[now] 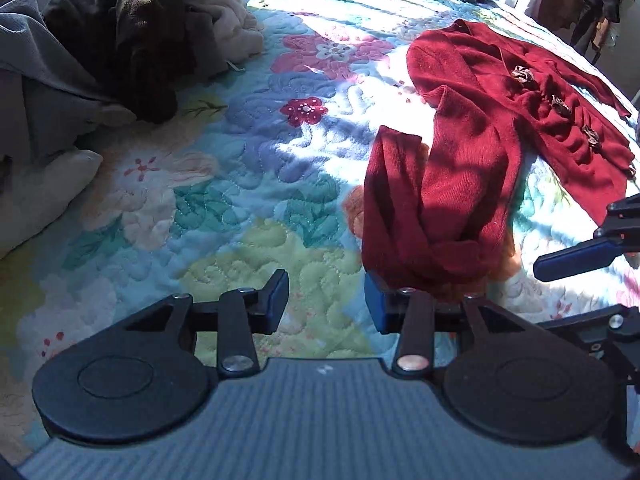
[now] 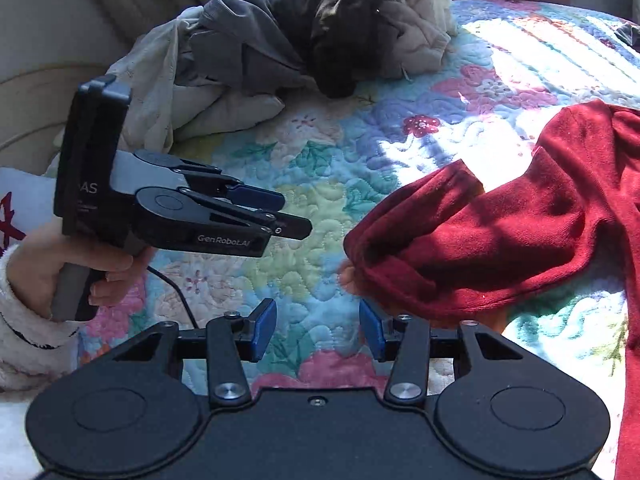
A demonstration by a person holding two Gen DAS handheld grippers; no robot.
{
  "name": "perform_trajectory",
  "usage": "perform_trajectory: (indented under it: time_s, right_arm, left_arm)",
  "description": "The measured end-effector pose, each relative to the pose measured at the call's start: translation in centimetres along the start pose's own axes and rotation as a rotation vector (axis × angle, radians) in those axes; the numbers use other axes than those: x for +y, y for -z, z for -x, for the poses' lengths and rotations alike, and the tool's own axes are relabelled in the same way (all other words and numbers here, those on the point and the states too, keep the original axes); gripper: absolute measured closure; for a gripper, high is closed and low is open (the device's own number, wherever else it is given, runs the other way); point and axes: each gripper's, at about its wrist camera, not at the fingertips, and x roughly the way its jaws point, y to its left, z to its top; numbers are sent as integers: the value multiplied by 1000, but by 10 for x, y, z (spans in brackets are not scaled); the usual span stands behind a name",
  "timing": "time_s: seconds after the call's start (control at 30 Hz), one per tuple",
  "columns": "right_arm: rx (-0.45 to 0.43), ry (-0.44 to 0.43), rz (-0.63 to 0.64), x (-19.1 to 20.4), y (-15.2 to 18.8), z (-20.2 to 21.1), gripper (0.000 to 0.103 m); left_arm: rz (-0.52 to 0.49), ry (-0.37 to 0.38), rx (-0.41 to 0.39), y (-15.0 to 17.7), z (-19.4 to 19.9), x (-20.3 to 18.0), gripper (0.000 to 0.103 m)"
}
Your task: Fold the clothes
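Left wrist view: the left gripper (image 1: 326,300) hovers over the quilt (image 1: 248,200) with its jaws apart and nothing between them. The red cardigan (image 1: 500,120) lies ahead and to the right of it, body spread flat, its long axis running from the near right edge up toward the far middle. One sleeve (image 1: 420,216) runs back toward the gripper, its folded end just beyond the right finger (image 1: 376,300); whether they touch I cannot tell. The pile (image 1: 120,32) of dark, grey and cream clothes sits far ahead on the left.

Right wrist view: the right gripper (image 2: 318,330) also stands with jaws apart, empty. The sleeve's (image 2: 440,240) bunched end lies just ahead and right of it. The left gripper (image 2: 280,214), held in a hand (image 2: 48,272), points rightward at the sleeve, well left of it, empty.
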Motion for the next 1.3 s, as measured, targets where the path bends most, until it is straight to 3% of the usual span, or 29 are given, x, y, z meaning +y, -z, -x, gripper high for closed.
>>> perform_trajectory:
  time_s: [0.13,0.23,0.3,0.33,0.37,0.4,0.53,0.6,0.73,0.8,0.9,0.93,0.97,1.03,1.1,1.13,1.17,1.2,1.3]
  right_arm:
    - [-47,158,155,5,10,-39,53]
    - [-65,230,251,6,13,-63,56]
    - [-96,267,301,5,12,-74,58]
    - [-116,279,267,0,11,-78,62]
    - [-131,263,224,-5,10,-78,80]
    - [-146,246,182,-10,10,-78,89]
    - [-217,89,203,0,30,-50,93]
    - [-205,-14,178,7,40,-33,94]
    - [-217,24,139,22,48,-24,94]
    - [-220,-14,72,17,48,-28,93]
    - [-163,47,151,26,55,-46,93]
    - [-136,76,183,30,59,-54,93]
    - [-154,81,195,30,63,-54,93]
    - [-199,65,176,26,71,-50,93]
    - [-198,42,137,19,71,-51,93]
    - [-197,41,133,18,73,-51,93]
    - [-195,40,130,17,74,-51,93]
    - [-192,39,127,16,75,-51,93]
    - [-165,23,95,11,75,-48,93]
  left_arm:
    - [79,93,-51,-8,-19,2,50]
    - [71,95,-75,-22,-38,-5,37]
    - [71,47,-53,-31,-49,-10,37]
    - [77,40,-57,-32,-48,-10,37]
    - [82,34,-62,-34,-46,-9,37]
    - [87,27,-66,-35,-45,-8,37]
    - [131,27,-73,-26,-28,2,37]
    - [125,25,-73,-14,-19,4,36]
    - [169,41,-54,12,-21,12,35]
    - [199,62,-55,18,-26,15,35]
    - [210,76,-35,18,-37,15,34]
    - [203,88,-32,17,-41,13,30]
    - [196,100,-30,16,-45,11,23]
    - [159,137,-28,16,-57,4,17]
    - [148,130,-43,18,-65,-2,20]
    - [135,119,-78,20,-64,-5,43]
    - [118,136,-82,19,-61,-6,86]
    - [103,154,-85,19,-58,-6,101]
    - [106,223,-104,20,-38,1,100]
